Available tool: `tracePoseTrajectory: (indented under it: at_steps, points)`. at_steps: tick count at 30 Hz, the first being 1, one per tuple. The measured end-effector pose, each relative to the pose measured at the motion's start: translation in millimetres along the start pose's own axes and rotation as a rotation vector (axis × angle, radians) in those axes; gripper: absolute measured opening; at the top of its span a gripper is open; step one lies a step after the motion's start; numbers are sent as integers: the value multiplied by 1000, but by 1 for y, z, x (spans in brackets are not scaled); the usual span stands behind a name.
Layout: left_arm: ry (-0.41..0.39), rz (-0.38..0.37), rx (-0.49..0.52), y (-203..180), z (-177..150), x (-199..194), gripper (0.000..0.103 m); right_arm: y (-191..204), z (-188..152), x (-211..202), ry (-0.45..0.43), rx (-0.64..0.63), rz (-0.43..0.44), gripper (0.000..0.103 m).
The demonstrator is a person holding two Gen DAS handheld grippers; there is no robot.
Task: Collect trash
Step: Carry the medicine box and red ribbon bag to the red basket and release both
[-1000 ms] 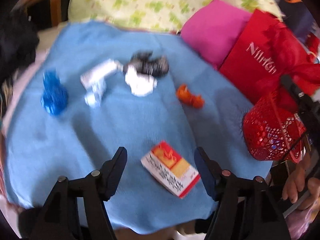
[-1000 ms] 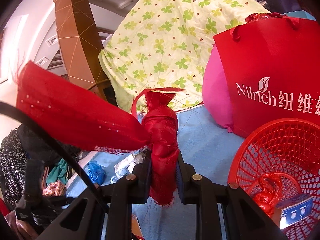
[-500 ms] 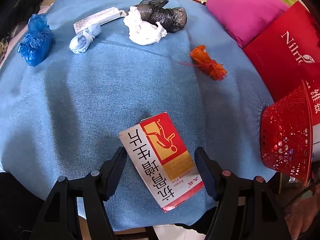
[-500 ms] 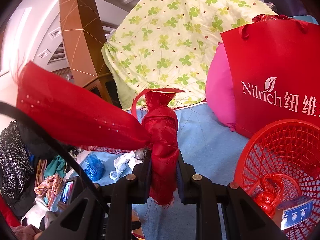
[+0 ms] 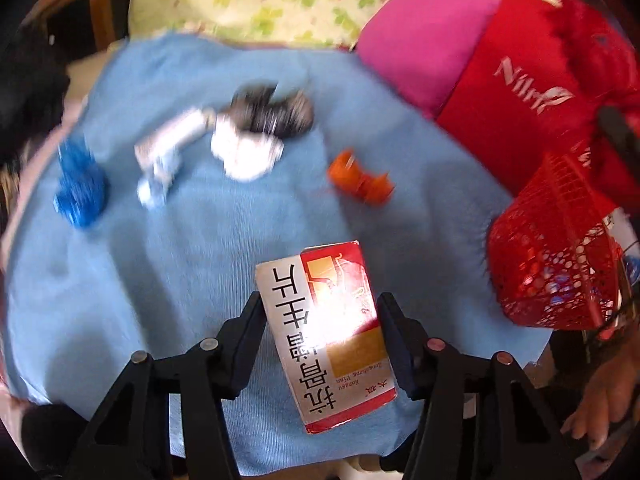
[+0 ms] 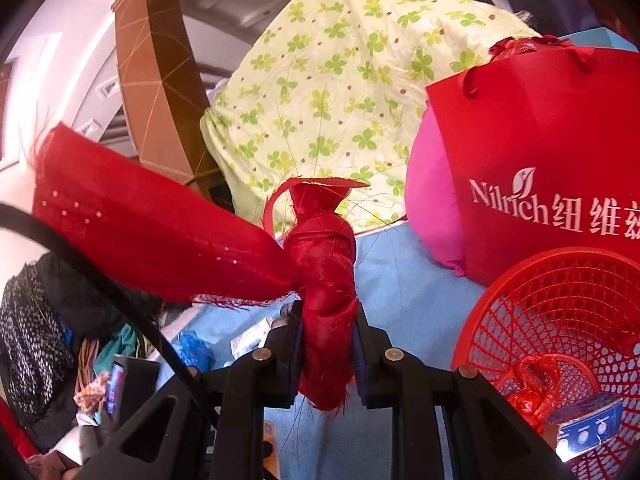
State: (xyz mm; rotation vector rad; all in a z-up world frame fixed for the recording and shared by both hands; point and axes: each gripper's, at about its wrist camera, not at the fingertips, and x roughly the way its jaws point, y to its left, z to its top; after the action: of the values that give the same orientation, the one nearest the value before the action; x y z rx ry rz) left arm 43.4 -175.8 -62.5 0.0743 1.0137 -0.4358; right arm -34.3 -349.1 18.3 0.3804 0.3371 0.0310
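Note:
In the left wrist view my left gripper (image 5: 322, 316) is shut on a red-and-white medicine box (image 5: 326, 328), held above the blue cloth (image 5: 160, 280). On the cloth lie an orange scrap (image 5: 360, 178), white tissue (image 5: 246, 152), a black bag (image 5: 276, 110), a white tube (image 5: 172, 140) and a blue bag (image 5: 80, 186). The red basket (image 5: 556, 264) stands at right. In the right wrist view my right gripper (image 6: 326, 344) is shut on a knotted red cloth scrap (image 6: 324, 280), left of the basket (image 6: 560, 320), which holds a red wrapper (image 6: 534, 384) and a blue box (image 6: 586, 428).
A red paper bag (image 6: 540, 160) and a pink cushion (image 5: 424, 40) stand behind the basket. A green-patterned sheet (image 6: 340, 80) covers the back. Dark clothes (image 6: 32, 320) pile at the left. A person's hand (image 5: 596, 408) shows at lower right.
My left gripper closed on the medicine box and lifted it off the cloth, pulling back. My right gripper still holds the red scrap, almost unmoved.

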Motion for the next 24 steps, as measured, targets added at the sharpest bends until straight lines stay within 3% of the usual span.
tracePoseTrajectory:
  at_steps: [7, 13, 20, 24]
  points:
    - [-162, -8, 120, -37, 27, -49, 58, -16, 8, -24, -77, 41, -16, 23]
    - [-263, -132, 232, -84, 43, -80, 58, -32, 12, -49, -138, 64, -51, 23]
    - [-294, -297, 372, -147, 55, -89, 59, -81, 17, -84, -218, 203, -125, 23]
    - [-242, -369, 409, -179, 62, -76, 61, -113, 16, -98, -223, 316, -171, 24]
